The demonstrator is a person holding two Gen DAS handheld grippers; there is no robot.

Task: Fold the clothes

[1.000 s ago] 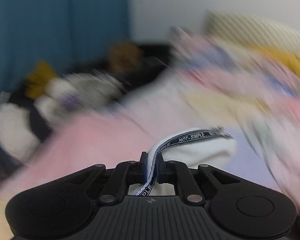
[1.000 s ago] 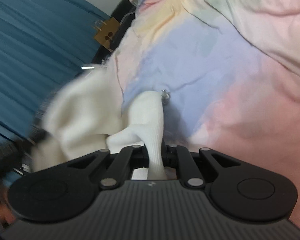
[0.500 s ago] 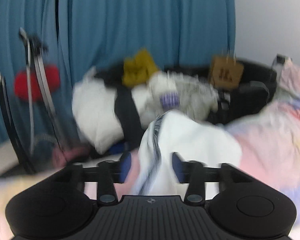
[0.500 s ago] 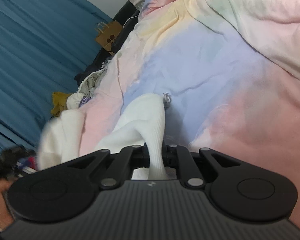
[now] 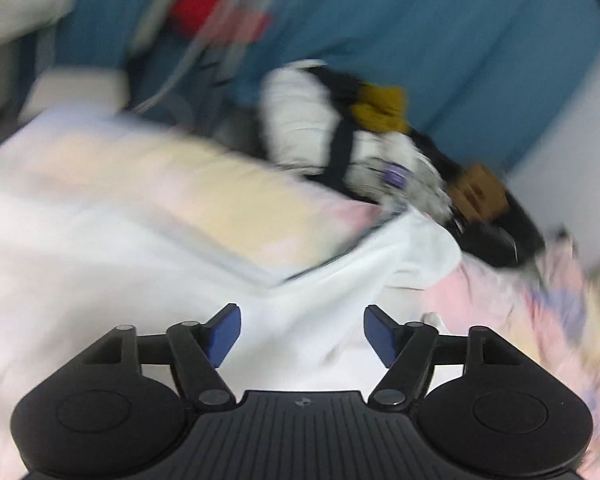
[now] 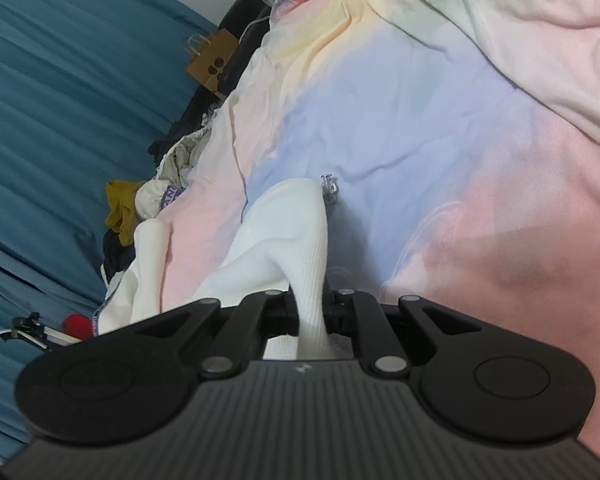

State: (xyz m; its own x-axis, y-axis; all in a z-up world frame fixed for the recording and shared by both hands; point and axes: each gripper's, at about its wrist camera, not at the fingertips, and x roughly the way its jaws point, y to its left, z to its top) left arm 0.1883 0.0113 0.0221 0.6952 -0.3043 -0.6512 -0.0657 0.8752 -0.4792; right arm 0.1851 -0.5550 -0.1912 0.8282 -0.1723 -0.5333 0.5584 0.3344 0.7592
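A white garment (image 5: 340, 280) lies on the pastel bedspread (image 5: 160, 184) in front of my left gripper (image 5: 302, 334). The left gripper is open and empty, its blue pads apart just above the cloth. In the right wrist view my right gripper (image 6: 310, 304) is shut on a ribbed white fold of the same garment (image 6: 300, 232), which rises from the bedspread (image 6: 440, 120) and trails off to the left. The left wrist view is blurred by motion.
A heap of clothes, white, black and mustard yellow (image 5: 352, 136), sits past the bed's edge before a blue curtain (image 6: 60, 100). A brown paper bag (image 6: 210, 60) stands there. A red object on a metal stand (image 5: 196, 8) is farther left.
My left gripper has let go of the garment's lettered band, opened wide and swung left. The garment has dropped onto the bed. My right gripper keeps its hold and has barely moved.
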